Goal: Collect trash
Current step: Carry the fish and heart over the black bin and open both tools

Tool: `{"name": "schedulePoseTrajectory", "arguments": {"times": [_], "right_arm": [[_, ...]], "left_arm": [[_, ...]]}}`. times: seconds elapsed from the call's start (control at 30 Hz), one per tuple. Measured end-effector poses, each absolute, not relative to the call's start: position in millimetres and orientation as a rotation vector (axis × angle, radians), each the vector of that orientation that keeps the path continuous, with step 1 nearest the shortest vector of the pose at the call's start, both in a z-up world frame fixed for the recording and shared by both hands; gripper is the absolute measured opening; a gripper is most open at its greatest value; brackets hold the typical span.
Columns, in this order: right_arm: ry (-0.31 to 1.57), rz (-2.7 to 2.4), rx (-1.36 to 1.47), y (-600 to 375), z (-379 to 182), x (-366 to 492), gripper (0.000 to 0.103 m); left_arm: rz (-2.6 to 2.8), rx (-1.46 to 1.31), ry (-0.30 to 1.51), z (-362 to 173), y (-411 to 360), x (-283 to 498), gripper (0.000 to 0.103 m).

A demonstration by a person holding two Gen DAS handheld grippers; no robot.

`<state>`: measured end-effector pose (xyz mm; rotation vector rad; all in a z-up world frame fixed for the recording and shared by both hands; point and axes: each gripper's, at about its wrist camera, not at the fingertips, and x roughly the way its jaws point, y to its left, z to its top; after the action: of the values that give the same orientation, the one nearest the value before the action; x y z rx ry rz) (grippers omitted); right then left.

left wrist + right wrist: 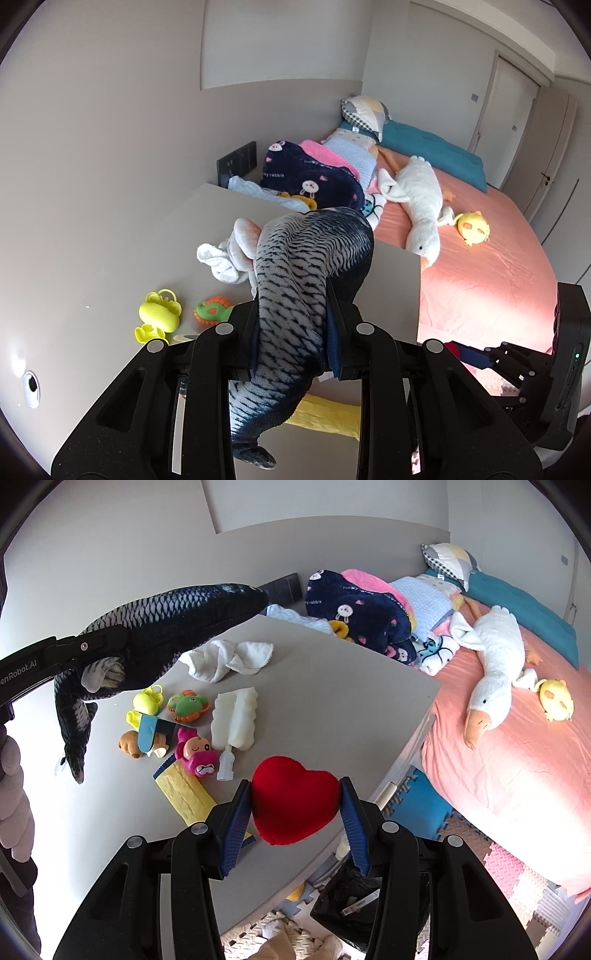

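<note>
Left gripper (290,332) has its fingers clamped on a plush fish (295,280), gripped round the body; the fish is lifted above the tabletop (110,266), head end pointing away toward the bed, tail hanging down below the fingers. From the right wrist view the same fish (166,616) sits in the air over the tabletop's left part, tail fin drooping just beside the small toys.

Right gripper (295,805) fingers closed on a red heart cushion (293,801), one blue pad on each side of it, held above the near edge of the tabletop (332,701).

On the tabletop: white towel (229,659) bunched toward the back, white foam brush (234,720) near the middle, yellow cloth (184,794) just left of the right fingers, pink doll toy (195,753) touching the yellow cloth's top end, green and orange toy (186,705), yellow toy (144,705), brown plush (129,744) with a blue strip (147,733) lying across it.

Black bin bag (343,901) on the floor below the tabletop edge, under the right fingers, some litter inside, too small to tell what.

Bed (517,768) with a pink sheet to the right; white goose plush (491,672) and yellow chick plush (557,699) lie on it, folded blankets (362,609) piled at the tabletop's far edge
</note>
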<state>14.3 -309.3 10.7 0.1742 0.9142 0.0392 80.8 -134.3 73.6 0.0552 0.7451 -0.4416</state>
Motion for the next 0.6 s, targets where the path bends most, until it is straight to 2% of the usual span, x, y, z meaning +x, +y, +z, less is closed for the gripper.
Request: {"name": "schedulePoseTrajectory", "arguments": {"times": [0.6], "right_arm": [[0.857,-0.051,0.207,-353,31,-48,0.049]], "left_arm": [[-0.575,0.084,0.757,72,-190,23,0.027]]}}
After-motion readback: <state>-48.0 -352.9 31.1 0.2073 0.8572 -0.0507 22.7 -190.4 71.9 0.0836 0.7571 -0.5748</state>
